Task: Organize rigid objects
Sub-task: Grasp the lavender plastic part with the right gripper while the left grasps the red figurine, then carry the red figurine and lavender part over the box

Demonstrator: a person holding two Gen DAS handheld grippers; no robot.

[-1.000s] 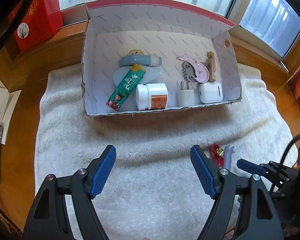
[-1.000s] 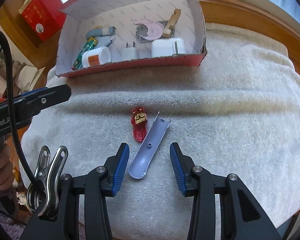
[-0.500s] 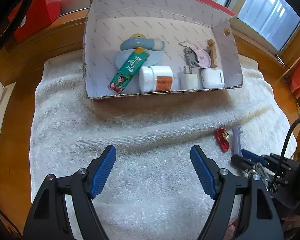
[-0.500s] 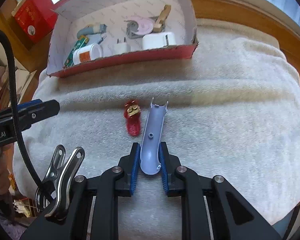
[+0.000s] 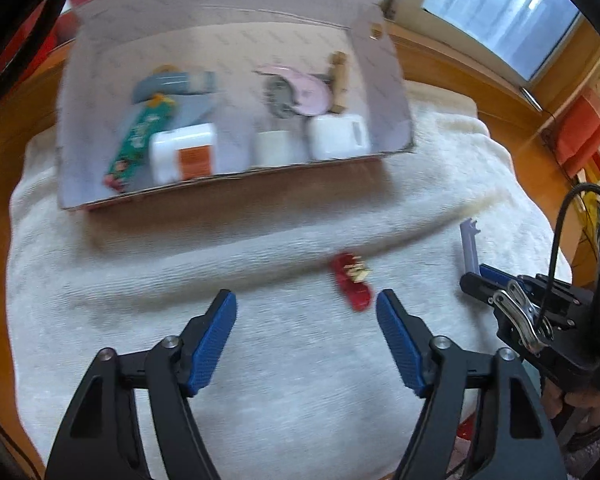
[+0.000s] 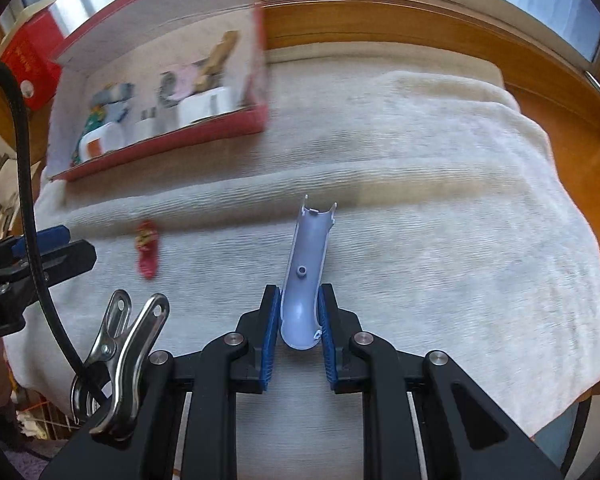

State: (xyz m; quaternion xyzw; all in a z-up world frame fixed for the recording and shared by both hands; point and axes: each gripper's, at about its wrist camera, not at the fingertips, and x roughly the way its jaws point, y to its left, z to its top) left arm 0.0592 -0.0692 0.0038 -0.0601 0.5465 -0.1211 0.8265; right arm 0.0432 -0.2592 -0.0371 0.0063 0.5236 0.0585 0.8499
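On a white towel (image 6: 440, 168) spread over the wooden tabletop (image 6: 380, 20), I am working both hands toward the last two loose pieces. My right gripper (image 6: 299, 322) is pinching the rounded near end of the lilac plastic shell (image 6: 306, 256); its fingers (image 6: 271, 332) are pressing on both sides of it, and its long axis is running straight away from me, the notched tip pointing toward the far edge of the towel. My left gripper (image 5: 306, 338) is closing, its fingers (image 5: 212, 340) still spread wide with only towel between them. The small red toy (image 5: 350, 284) is lying just ahead of my left gripper's right-hand finger, off to that side of the gap, its long axis slanting from upper left to lower right. The left gripper looks much the nearer to it, so centring on the toy probably means sliding rightward and forward first. The cardboard box (image 5: 236, 188), already holding several sorted items, is sitting on the towel's far left part, well apart from both pieces.
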